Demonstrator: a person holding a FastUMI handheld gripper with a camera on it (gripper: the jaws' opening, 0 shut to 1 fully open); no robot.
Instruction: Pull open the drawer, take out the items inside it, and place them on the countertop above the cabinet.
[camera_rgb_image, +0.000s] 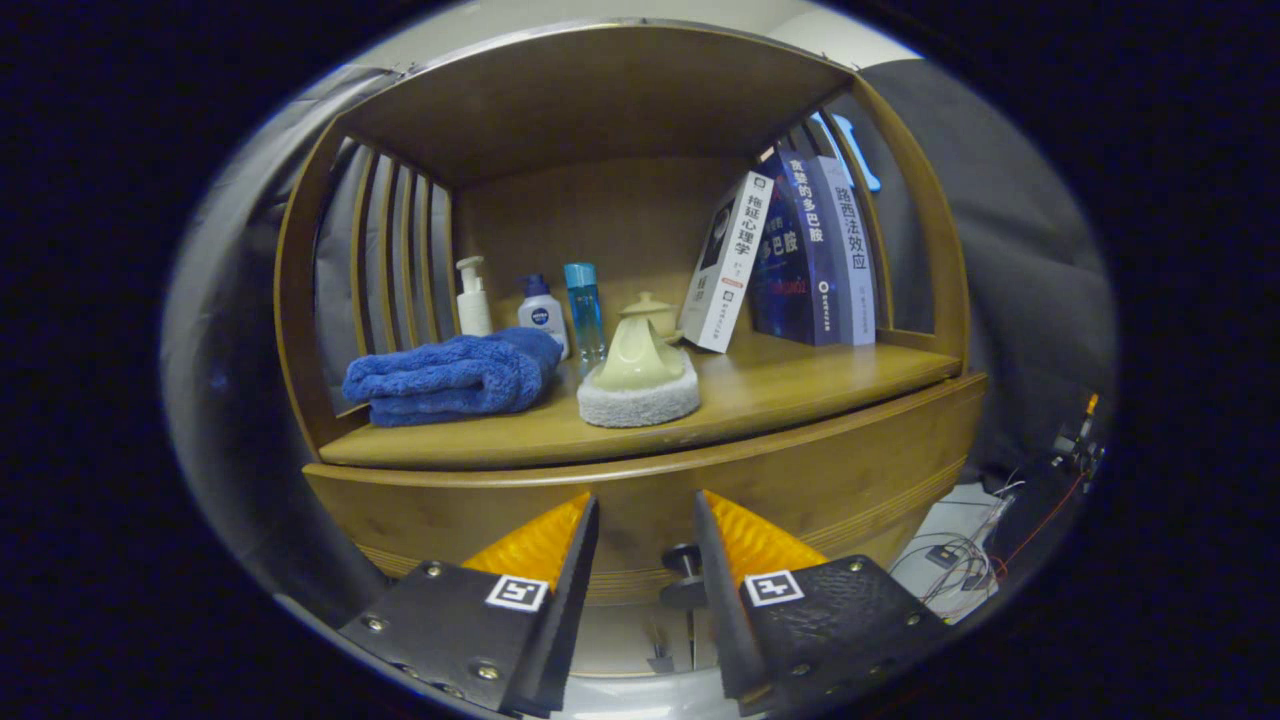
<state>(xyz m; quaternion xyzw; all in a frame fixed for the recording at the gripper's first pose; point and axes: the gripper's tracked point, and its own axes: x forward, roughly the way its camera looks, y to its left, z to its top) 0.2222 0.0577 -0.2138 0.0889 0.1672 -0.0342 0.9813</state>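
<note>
Gripper (645, 510) agape, knob (682, 560) half-hidden

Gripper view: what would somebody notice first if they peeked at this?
Probably the folded blue towel on the wooden countertop, with a pale teapot on a grey pad beside it. Nearer, the open gripper has the drawer's small dark knob between its fingers.

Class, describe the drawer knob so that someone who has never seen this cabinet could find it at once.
Start at the wooden cabinet with its open shelf of books, bottles and a blue towel. Drop below the shelf to the curved drawer front. The knob is the small dark round stud there, between the open gripper fingers, nearer the right one.
</note>
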